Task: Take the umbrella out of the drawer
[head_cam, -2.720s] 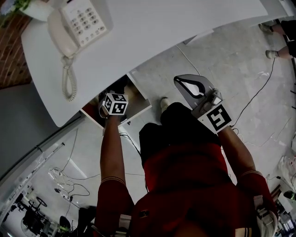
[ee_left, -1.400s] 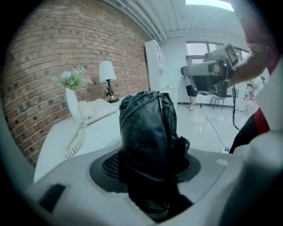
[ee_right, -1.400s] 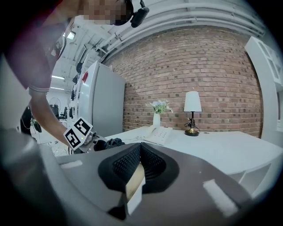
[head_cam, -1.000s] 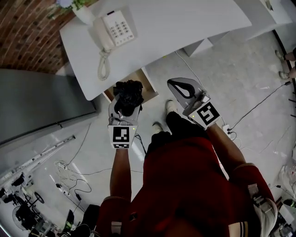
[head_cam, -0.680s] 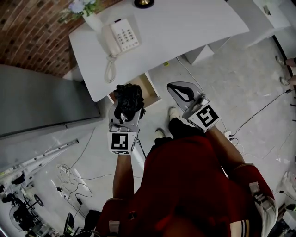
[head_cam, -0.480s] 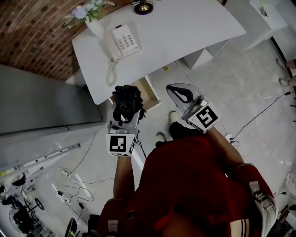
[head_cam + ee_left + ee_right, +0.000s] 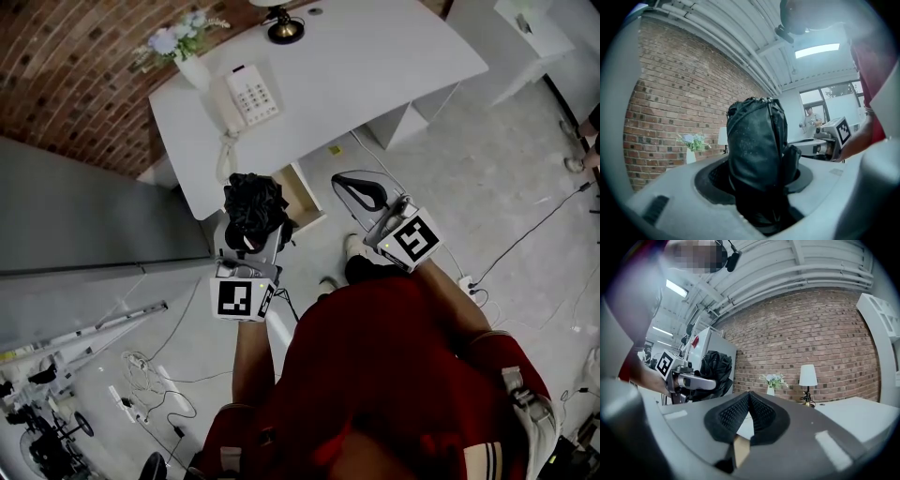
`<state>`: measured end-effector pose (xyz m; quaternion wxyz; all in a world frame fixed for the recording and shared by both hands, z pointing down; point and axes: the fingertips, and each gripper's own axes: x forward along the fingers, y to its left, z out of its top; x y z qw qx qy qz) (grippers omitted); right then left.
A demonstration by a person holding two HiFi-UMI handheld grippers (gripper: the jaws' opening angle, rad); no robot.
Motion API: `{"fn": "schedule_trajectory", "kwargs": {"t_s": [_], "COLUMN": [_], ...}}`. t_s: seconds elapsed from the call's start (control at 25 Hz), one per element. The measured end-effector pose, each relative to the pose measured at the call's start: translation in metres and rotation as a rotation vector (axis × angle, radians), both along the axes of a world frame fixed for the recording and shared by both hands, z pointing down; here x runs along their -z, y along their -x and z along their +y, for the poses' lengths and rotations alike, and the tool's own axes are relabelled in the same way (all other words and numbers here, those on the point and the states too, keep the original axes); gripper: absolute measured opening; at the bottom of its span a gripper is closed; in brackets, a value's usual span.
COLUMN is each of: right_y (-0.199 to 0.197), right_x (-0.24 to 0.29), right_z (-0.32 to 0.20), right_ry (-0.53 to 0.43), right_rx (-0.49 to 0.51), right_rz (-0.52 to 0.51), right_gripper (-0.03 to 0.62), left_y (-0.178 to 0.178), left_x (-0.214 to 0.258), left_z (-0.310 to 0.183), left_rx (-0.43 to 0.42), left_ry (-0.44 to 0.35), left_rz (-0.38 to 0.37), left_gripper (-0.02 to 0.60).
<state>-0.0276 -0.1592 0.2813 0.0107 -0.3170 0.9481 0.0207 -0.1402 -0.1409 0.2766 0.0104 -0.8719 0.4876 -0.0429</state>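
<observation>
A black folded umbrella stands between the jaws of my left gripper, which is shut on it and holds it above the floor, in front of the open drawer. In the left gripper view the umbrella fills the middle, and its lower end is pinched between the pads. My right gripper hovers to the right of the drawer, shut with nothing in it. Its black pads meet at the tips. The right gripper view also shows the left gripper with the umbrella.
The white desk carries a telephone, a vase of flowers and a lamp. A grey cabinet stands at the left by the brick wall. Cables lie on the floor.
The left gripper has lifted the umbrella out of the drawer and raised it further. The right gripper has risen a little too, still shut.
</observation>
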Motion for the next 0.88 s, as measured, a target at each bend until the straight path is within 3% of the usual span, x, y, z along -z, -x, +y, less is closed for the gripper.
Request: {"fn": "schedule_trajectory", "kwargs": {"t_s": [0.88], "right_y": [-0.007], "right_x": [0.006], "right_z": [0.008], "right_ry": [-0.016], "right_rx": [-0.025], "right_rz": [-0.013], "right_gripper": [0.011], "left_y": [-0.002], "left_x": [0.009], "left_z": [0.006], "left_rx": [-0.010], "left_ry": [-0.022], "left_rz": [0.026], "left_gripper": [0.241]}}
